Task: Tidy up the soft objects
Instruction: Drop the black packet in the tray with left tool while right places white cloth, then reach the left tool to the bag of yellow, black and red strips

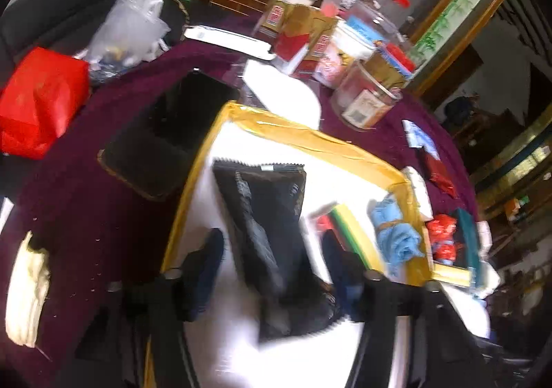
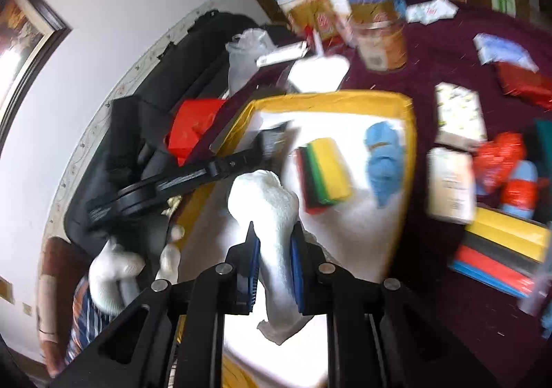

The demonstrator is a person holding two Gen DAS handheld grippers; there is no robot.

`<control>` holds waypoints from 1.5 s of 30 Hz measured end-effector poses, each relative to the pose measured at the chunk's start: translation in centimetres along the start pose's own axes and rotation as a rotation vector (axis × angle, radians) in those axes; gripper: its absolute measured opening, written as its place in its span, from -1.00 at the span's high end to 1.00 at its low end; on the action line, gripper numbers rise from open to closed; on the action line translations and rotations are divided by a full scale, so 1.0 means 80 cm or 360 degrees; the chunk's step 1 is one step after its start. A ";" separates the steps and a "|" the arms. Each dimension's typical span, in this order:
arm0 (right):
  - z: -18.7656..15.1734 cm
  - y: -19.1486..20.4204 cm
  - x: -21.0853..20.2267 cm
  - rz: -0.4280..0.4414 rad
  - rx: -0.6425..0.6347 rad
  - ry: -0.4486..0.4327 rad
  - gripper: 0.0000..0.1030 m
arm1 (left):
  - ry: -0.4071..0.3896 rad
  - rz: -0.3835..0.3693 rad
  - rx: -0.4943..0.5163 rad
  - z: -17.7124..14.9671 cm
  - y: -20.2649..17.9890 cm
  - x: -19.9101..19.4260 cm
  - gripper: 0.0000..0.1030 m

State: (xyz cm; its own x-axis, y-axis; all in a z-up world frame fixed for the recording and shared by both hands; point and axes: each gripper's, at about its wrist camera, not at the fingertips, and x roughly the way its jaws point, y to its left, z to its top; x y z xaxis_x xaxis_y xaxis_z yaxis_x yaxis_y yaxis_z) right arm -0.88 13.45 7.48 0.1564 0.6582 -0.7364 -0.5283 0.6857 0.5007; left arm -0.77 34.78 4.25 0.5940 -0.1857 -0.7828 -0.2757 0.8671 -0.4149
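A white tray with a yellow taped rim (image 1: 303, 136) (image 2: 407, 160) lies on the dark red tablecloth. In it are a blue rolled cloth (image 1: 396, 232) (image 2: 384, 163) and a stack of coloured sponges (image 1: 348, 232) (image 2: 326, 174). My left gripper (image 1: 272, 260) hangs over the tray with its fingers spread around a dark packet (image 1: 272, 232); whether it grips is unclear. My right gripper (image 2: 274, 243) is shut on a white sock (image 2: 269, 201) above the tray's near part. The left gripper also shows in the right wrist view (image 2: 265, 143).
A black phone (image 1: 165, 136) and a red bag (image 1: 38, 101) lie left of the tray. Jars, boxes and a plastic bag (image 1: 127, 32) crowd the far side. Tissue packs (image 2: 452, 184), red wrappers (image 2: 500, 160) and more coloured sponges (image 2: 500, 256) lie right of the tray. A pale cloth (image 1: 27, 288) lies at near left.
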 end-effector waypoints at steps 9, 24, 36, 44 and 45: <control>0.050 -0.020 0.102 -0.0071 0.0158 0.0142 0.70 | -0.0299 -0.0166 -0.0008 -0.044 0.021 -0.121 -0.44; 0.038 -0.016 -0.035 -0.0242 -0.0053 -0.0310 -0.20 | -0.0303 -0.0219 0.0117 -0.103 -0.024 -0.148 -0.49; -0.138 -0.210 -0.255 -0.0858 0.0284 -0.0931 -0.78 | -0.0086 -0.0355 0.0491 -0.177 -0.194 -0.089 -0.56; -0.174 -0.312 -0.263 -0.0716 0.0574 -0.0952 -0.78 | 0.0031 -0.0255 0.0579 -0.181 -0.277 -0.037 -0.56; -0.174 -0.310 -0.264 -0.0708 0.0557 -0.0967 -0.78 | 0.0050 -0.0253 0.0539 -0.173 -0.280 -0.029 -0.56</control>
State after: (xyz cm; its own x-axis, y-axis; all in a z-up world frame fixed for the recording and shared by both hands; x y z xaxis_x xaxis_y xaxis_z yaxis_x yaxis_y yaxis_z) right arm -2.66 -21.75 4.28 0.7660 0.2869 -0.5753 -0.0359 0.9126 0.4073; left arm -6.41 9.40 8.91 0.5843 -0.3399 -0.7369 0.0871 0.9291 -0.3594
